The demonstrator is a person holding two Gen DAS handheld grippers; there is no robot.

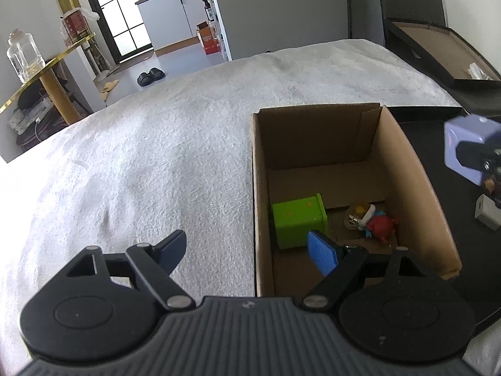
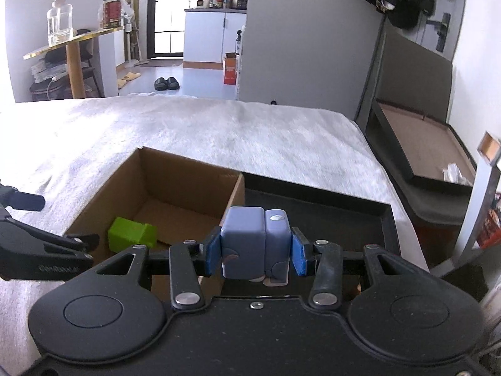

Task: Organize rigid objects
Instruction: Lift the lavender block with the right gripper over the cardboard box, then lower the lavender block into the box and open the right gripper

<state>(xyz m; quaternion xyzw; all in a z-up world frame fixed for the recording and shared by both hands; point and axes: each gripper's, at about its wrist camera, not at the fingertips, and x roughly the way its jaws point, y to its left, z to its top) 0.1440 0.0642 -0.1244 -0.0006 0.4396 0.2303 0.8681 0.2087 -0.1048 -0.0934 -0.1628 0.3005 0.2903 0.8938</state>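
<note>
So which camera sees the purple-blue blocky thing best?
The right wrist view: the lavender-blue blocky plastic object sits centred and close, pinched between the right claw's blue pads. The left wrist view catches only a blurred part of it at the right edge, beyond the open cardboard box.

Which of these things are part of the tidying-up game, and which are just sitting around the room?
Part of the tidying:
- cardboard box
- green block in the box
- red toy in the box
- purple block, held by the right gripper
- black tray

Just lying about:
- black slippers
- glass bottle
- orange carton
</note>
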